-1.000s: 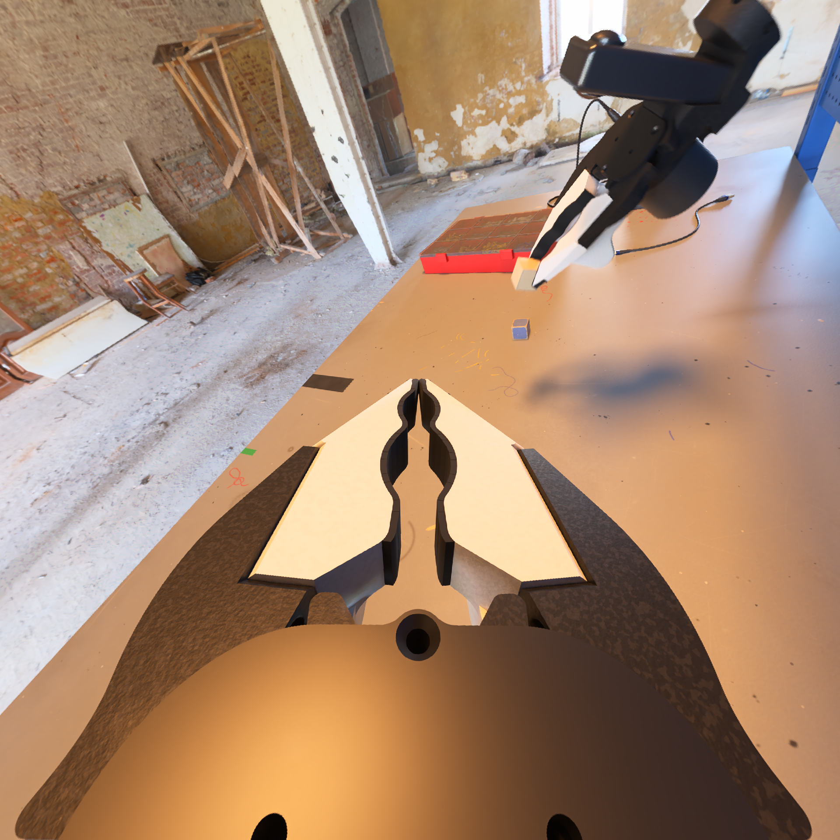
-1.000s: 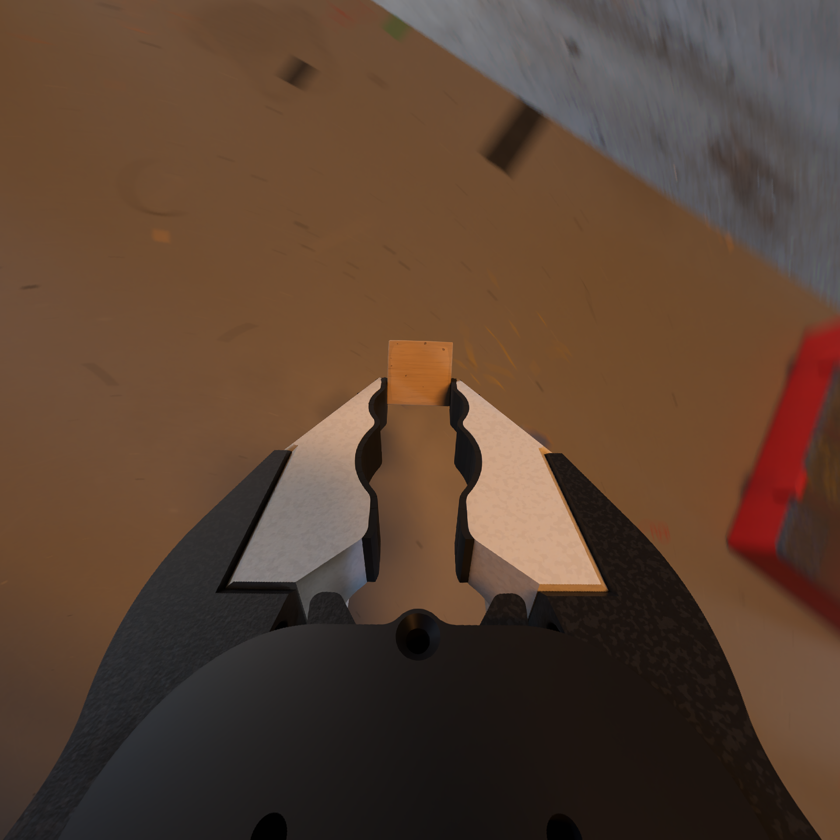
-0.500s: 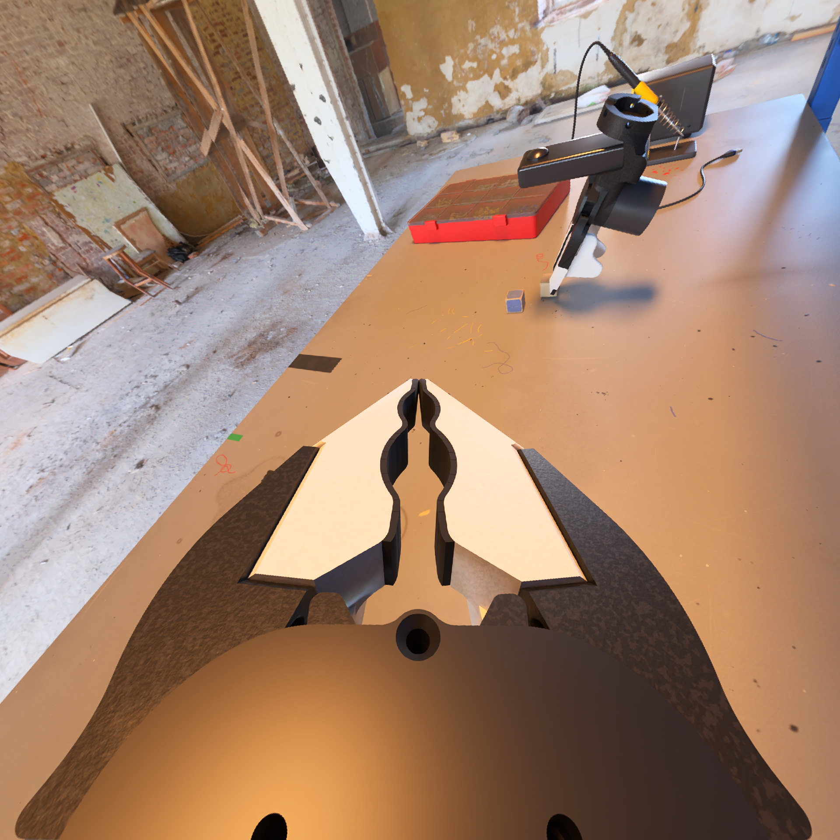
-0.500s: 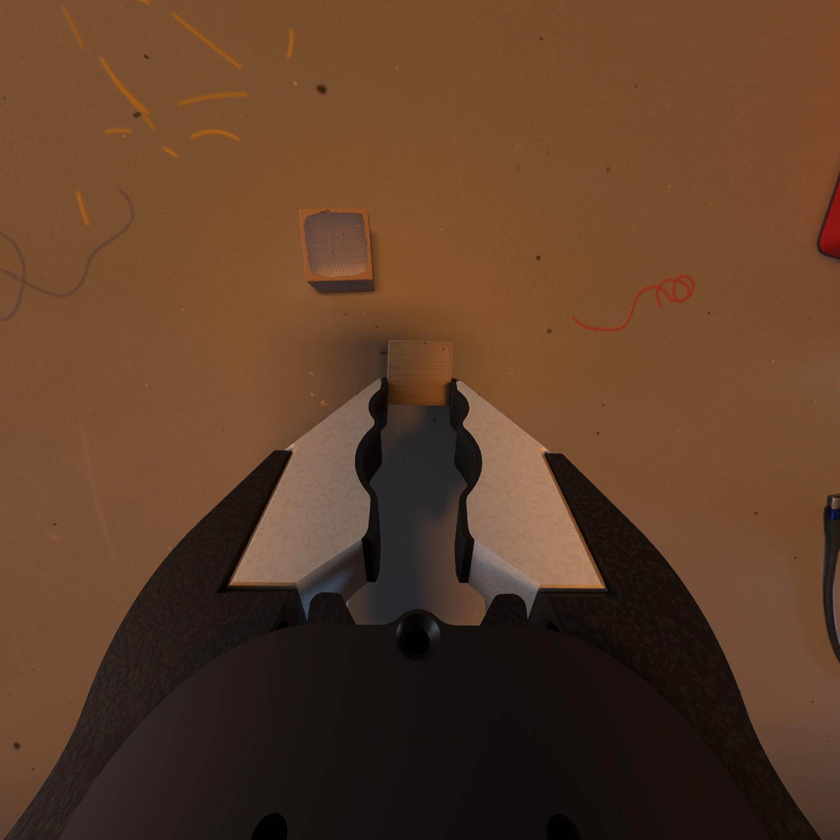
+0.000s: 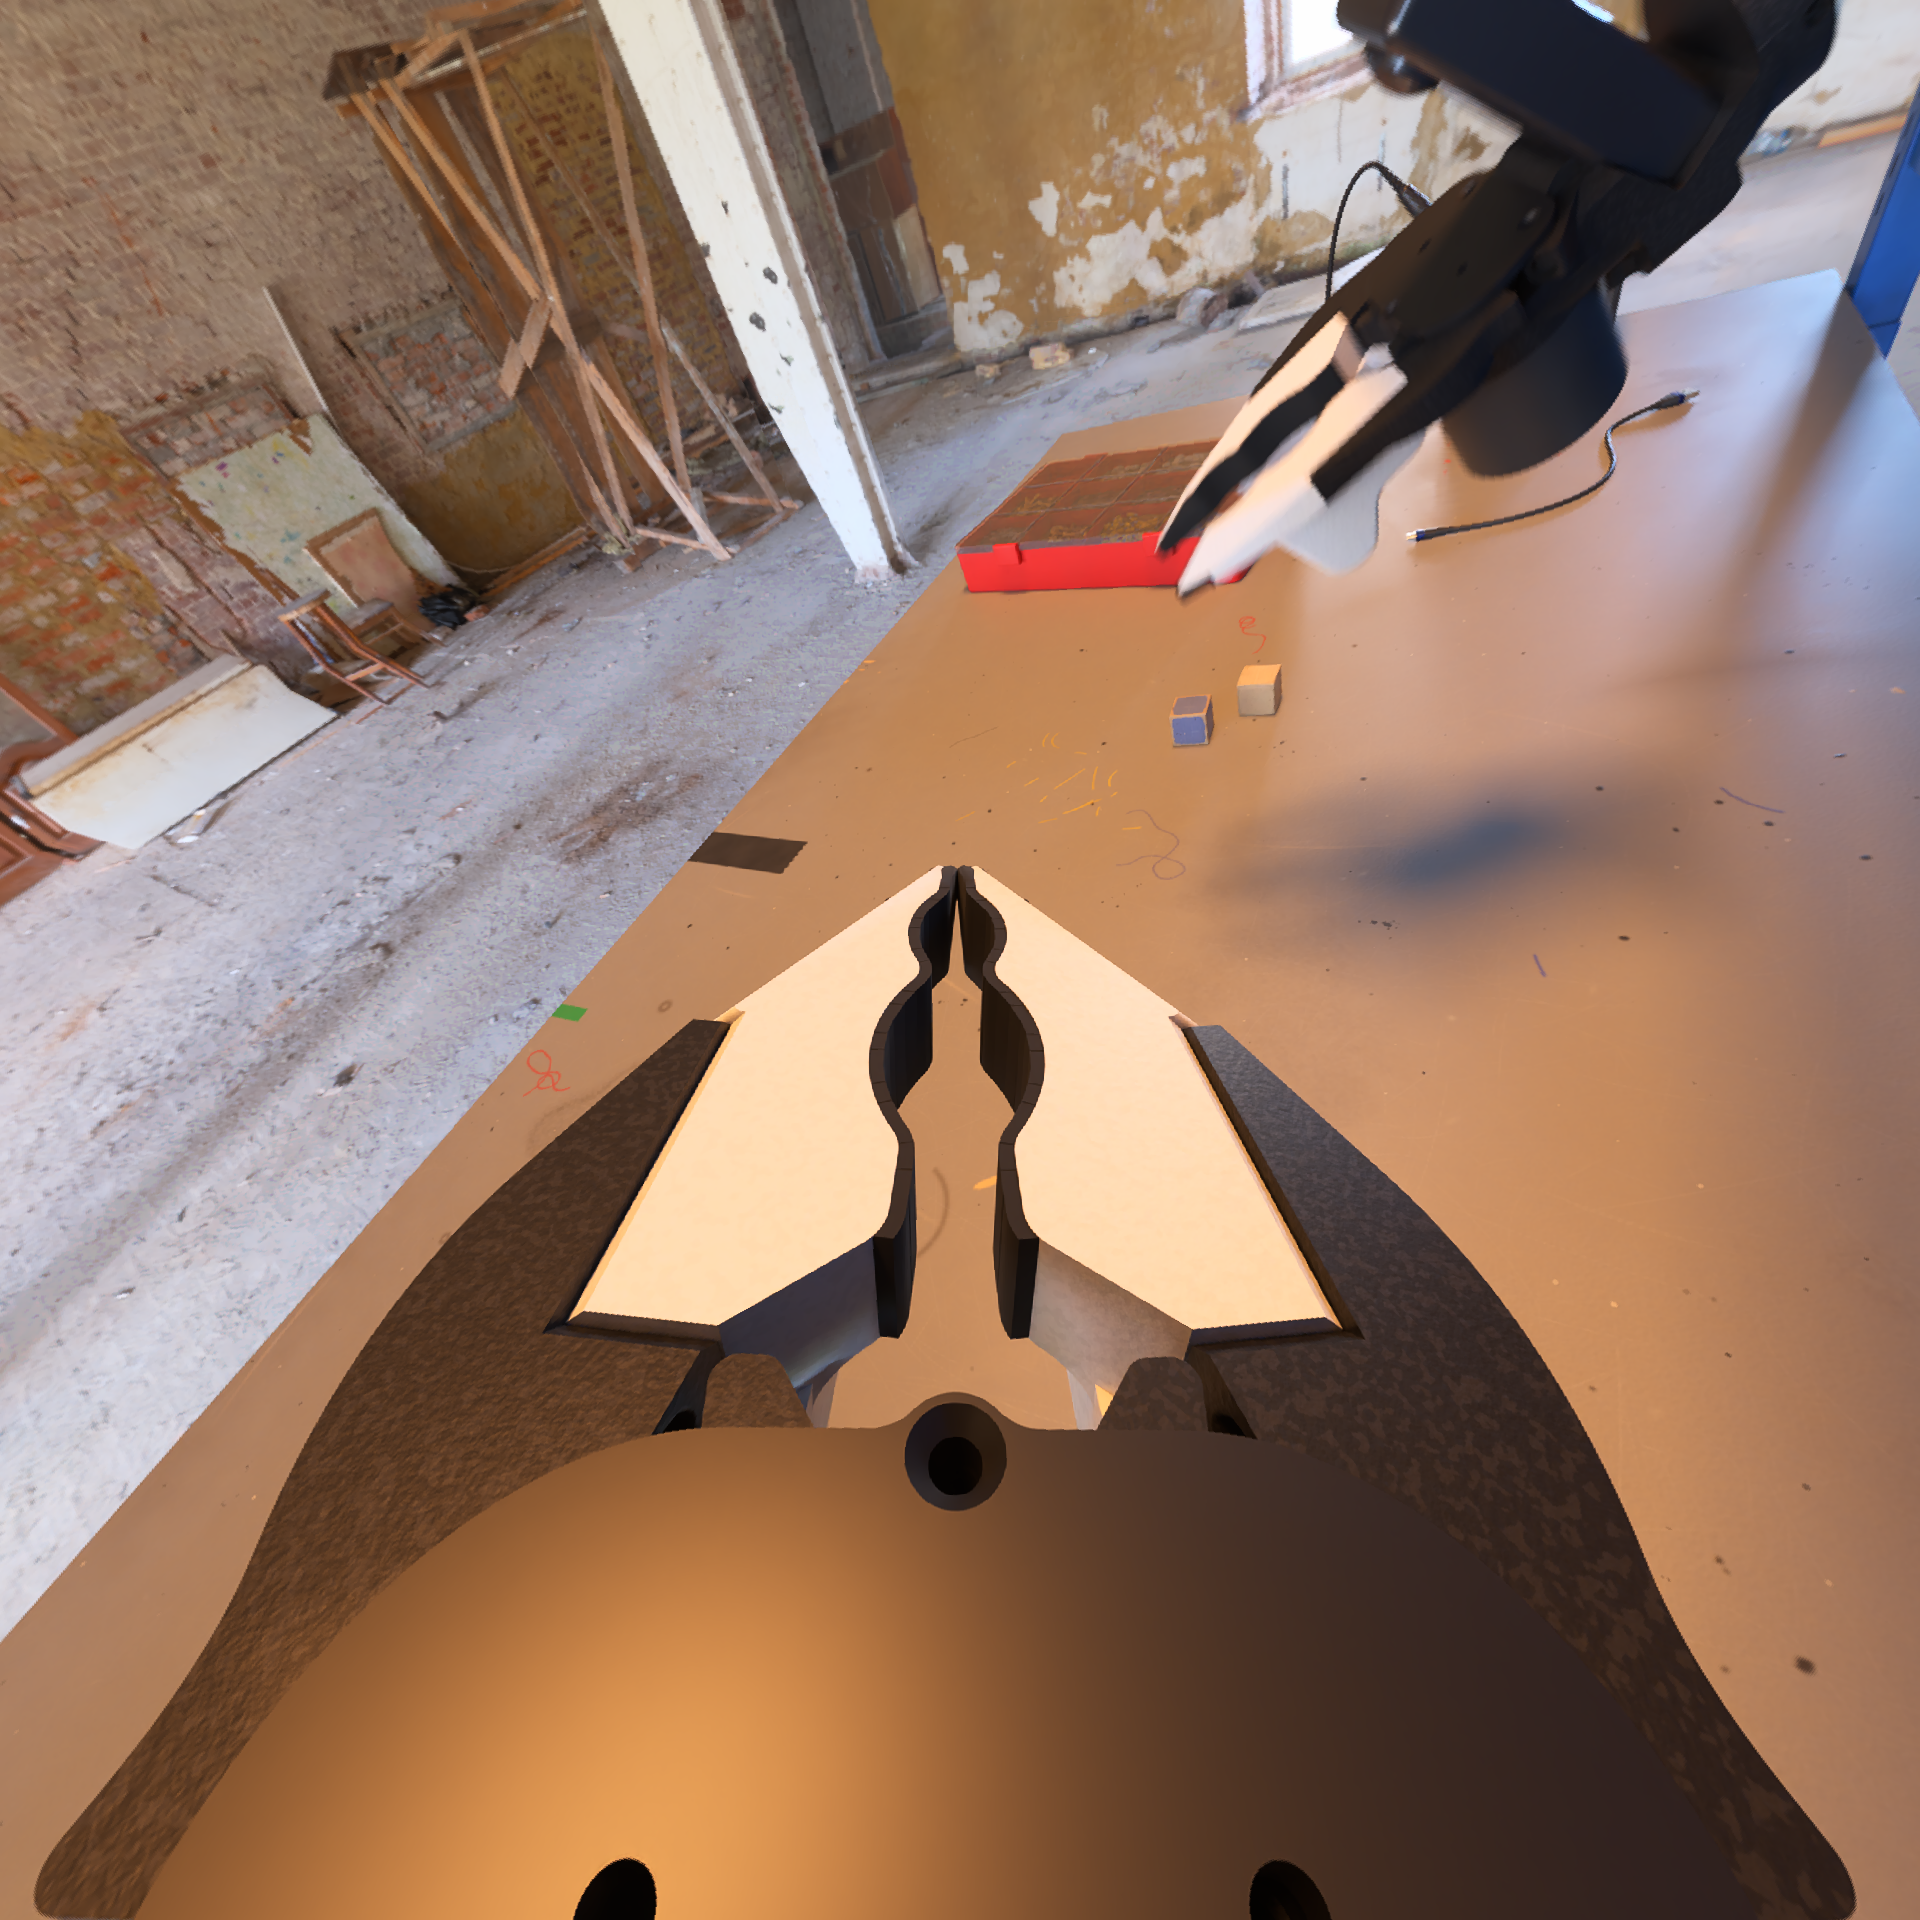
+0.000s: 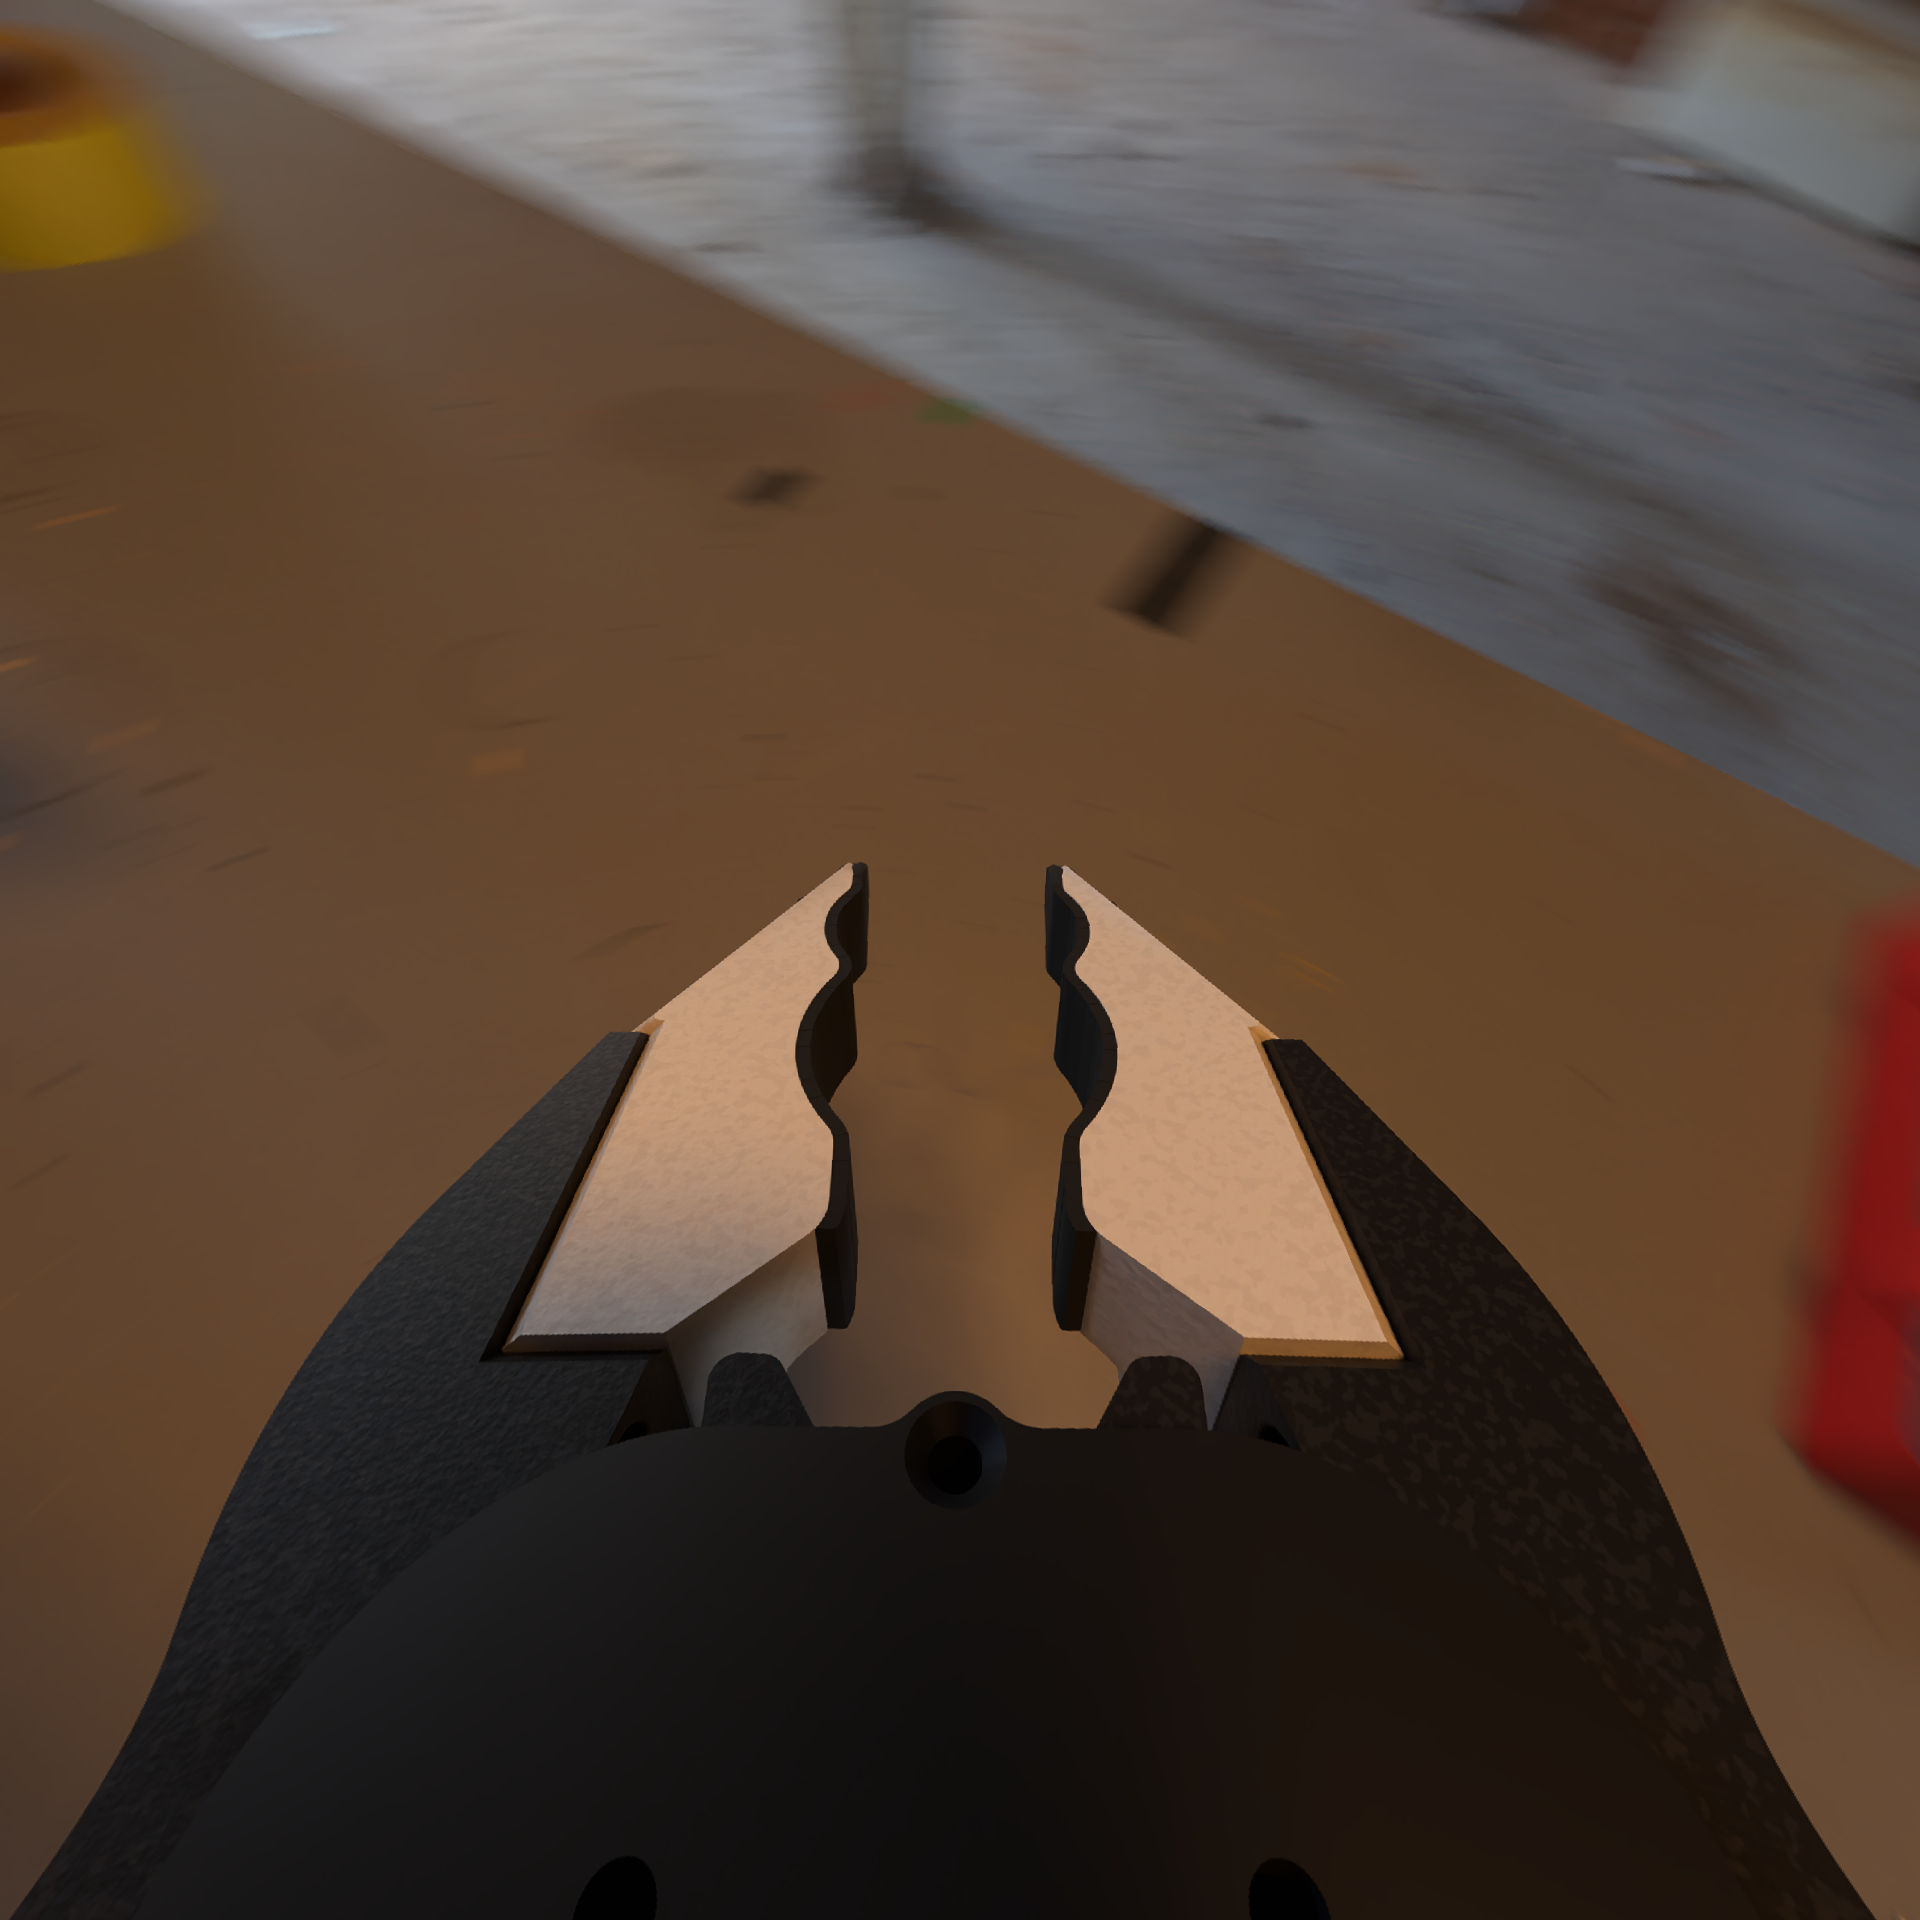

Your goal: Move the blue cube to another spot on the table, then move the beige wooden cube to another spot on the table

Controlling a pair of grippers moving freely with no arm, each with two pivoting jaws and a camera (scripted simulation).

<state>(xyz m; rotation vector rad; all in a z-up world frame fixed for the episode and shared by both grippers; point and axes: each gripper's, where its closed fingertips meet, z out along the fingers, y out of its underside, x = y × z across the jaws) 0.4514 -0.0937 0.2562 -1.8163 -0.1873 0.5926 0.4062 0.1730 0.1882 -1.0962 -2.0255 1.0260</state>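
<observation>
Cubes, one small blue and one beige wooden, sit just apart near the brown worktop's left edge, right gripper spread empty, left gripper closed empty.

surface: brown, scuffed | blue cube just beside beige cube, mid-surface | red tray at far left edge | black cable near far edge

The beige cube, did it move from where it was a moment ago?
Yes. The beige wooden cube left the right gripper and now sits on the table, just right of the blue cube.
</observation>
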